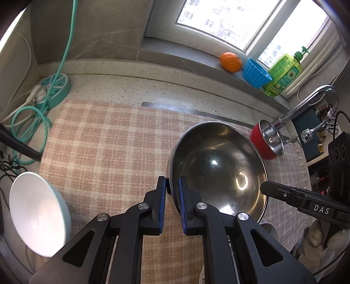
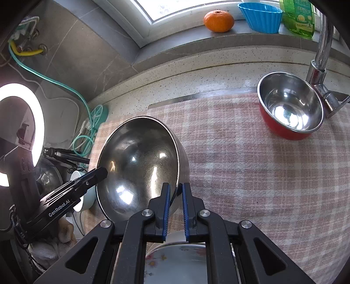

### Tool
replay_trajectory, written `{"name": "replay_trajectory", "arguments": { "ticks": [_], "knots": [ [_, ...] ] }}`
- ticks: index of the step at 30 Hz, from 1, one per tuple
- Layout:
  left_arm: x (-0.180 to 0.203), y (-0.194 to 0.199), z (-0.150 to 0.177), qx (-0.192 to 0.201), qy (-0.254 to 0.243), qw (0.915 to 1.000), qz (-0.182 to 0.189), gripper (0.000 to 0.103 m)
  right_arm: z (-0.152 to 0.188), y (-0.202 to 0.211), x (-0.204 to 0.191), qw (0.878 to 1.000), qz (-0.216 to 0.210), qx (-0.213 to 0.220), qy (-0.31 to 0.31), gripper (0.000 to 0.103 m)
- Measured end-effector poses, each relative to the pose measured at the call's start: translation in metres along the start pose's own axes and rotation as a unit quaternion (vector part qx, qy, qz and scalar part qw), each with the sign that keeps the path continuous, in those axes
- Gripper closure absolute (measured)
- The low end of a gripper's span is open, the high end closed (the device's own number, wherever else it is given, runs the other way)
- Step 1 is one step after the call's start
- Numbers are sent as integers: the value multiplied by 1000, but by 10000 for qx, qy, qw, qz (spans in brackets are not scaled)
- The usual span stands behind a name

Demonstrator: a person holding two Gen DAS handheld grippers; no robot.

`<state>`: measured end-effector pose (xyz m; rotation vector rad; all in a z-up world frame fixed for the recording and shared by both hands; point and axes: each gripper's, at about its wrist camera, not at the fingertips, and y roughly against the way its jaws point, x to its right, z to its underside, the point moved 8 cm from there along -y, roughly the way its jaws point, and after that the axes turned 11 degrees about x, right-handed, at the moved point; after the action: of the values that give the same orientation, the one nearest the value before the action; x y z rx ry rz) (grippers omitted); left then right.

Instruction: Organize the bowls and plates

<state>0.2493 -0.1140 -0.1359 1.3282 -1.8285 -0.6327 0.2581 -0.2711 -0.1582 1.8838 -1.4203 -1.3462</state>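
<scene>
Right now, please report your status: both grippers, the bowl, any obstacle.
Left gripper and right gripper each shut on steel bowl rim, opposite sides. Bowl tilted above checked cloth. Red bowl apart, by faucet.

left tongs astride steel bowl rim | white bowl at left

cloth: pink-white check | big bowl: silver | small bowl: red outside | cup: blue | desk: speckled beige

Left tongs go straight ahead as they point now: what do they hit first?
Left tongs already straddle the rim of the steel bowl, so they'd meet that rim first; contact unclear.
</scene>
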Motion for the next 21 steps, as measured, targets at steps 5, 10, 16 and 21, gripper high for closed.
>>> {"name": "replay_trajectory", "arguments": {
  "ticks": [5,10,16,21],
  "knots": [
    [-14,9,11,-22,104,9999,-68,93,14,0,-14,9999,-99,-88,83,93],
    [-27,15,21,-23,247,9996,-150,93,29,-4,-27,9996,-155,-182,174,93],
    [-37,23,31,-45,311,9993,-189,93,41,-8,-37,9992,-210,-273,203,93],
    [-42,27,36,-41,314,9993,-220,93,50,-11,-42,9989,-221,-336,230,93]
  ]
}}
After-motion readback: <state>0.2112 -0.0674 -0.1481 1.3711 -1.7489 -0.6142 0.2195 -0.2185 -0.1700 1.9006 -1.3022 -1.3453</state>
